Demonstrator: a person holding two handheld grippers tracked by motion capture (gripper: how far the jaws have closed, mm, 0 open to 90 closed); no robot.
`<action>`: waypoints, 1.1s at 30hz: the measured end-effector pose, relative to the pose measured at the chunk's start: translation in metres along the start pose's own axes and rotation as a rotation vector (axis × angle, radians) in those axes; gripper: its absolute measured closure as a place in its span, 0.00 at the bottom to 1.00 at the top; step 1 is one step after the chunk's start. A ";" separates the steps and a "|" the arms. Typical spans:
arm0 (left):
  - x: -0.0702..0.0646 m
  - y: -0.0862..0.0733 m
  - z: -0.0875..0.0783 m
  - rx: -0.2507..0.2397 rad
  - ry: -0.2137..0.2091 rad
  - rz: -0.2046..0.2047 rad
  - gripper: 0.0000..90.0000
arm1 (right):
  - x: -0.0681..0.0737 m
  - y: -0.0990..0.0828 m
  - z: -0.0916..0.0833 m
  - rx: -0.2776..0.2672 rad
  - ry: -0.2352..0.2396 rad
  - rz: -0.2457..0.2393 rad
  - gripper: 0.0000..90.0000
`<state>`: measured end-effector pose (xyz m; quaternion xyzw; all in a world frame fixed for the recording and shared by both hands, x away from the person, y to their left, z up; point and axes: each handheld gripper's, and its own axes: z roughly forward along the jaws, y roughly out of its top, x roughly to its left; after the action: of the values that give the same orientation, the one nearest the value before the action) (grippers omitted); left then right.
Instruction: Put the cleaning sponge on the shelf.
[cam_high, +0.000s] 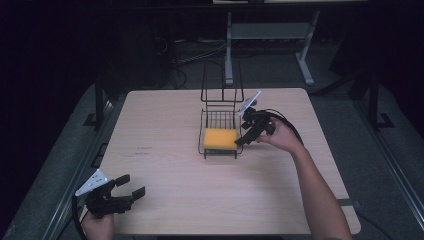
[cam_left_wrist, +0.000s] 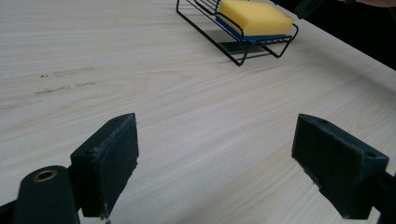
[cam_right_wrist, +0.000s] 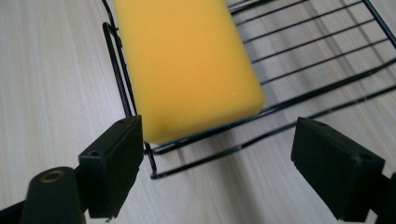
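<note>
Left gripper (cam_high: 131, 186) low at table edge, right gripper (cam_high: 244, 137) beside sponge (cam_high: 220, 138) (both fingers spread)

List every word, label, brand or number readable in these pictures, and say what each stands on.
None can be read. The yellow sponge with a blue underside, the black wire rack and the black grippers bear no print; faint grey smudges on the pale wooden table are too blurred to read as letters.
</note>
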<state>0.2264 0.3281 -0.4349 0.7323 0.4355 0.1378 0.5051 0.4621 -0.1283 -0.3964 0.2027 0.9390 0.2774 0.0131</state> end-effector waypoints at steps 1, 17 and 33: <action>0.000 0.000 0.000 -0.001 0.000 0.000 0.16 | -0.001 -0.002 -0.001 0.003 0.000 0.004 0.18; -0.002 0.000 0.002 0.007 -0.002 0.011 0.16 | 0.005 -0.034 -0.021 0.007 -0.033 0.041 0.18; -0.004 0.000 0.001 0.009 -0.001 0.016 0.16 | 0.008 -0.067 -0.032 0.015 -0.057 0.083 0.18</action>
<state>0.2248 0.3250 -0.4341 0.7382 0.4300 0.1396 0.5006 0.4254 -0.1935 -0.4037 0.2495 0.9311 0.2649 0.0269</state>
